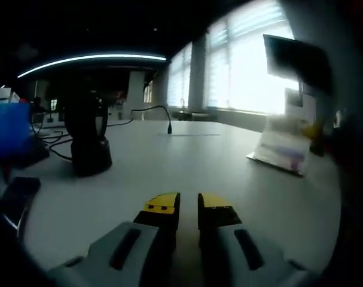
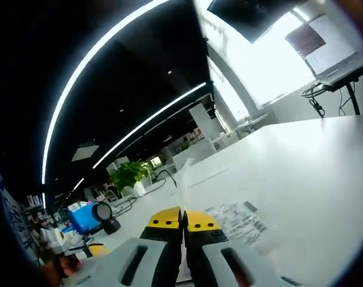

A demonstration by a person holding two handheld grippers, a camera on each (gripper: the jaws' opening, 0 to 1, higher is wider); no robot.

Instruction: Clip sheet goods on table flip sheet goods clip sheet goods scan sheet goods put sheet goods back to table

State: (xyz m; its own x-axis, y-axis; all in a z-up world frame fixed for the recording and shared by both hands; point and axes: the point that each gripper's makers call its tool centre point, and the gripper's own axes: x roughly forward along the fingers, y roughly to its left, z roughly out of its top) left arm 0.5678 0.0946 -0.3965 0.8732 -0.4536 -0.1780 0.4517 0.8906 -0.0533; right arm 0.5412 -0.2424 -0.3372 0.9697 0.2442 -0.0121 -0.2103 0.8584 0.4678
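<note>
Here, in the left gripper view, the left tool [image 1: 188, 209] hovers low over the white bench [image 1: 169, 167], jaws slightly apart and empty. The sheet goods [image 1: 283, 149] show far ahead to its right, lifted. In the right gripper view, the right tool [image 2: 183, 222] is clamped on the sheet goods' [image 2: 241, 224] thin edge, the printed sheet trailing right above the bench [image 2: 301, 173]; the right hand is nearer.

Two pale grey moulded jaws on the left gripper [image 1: 188, 206], each with a dark oblong slot and a black fingertip capped in yellow. Same grey bodies, black slots and yellow-capped tips on the right gripper [image 2: 183, 220]; possibly small dark screws on caps.
</note>
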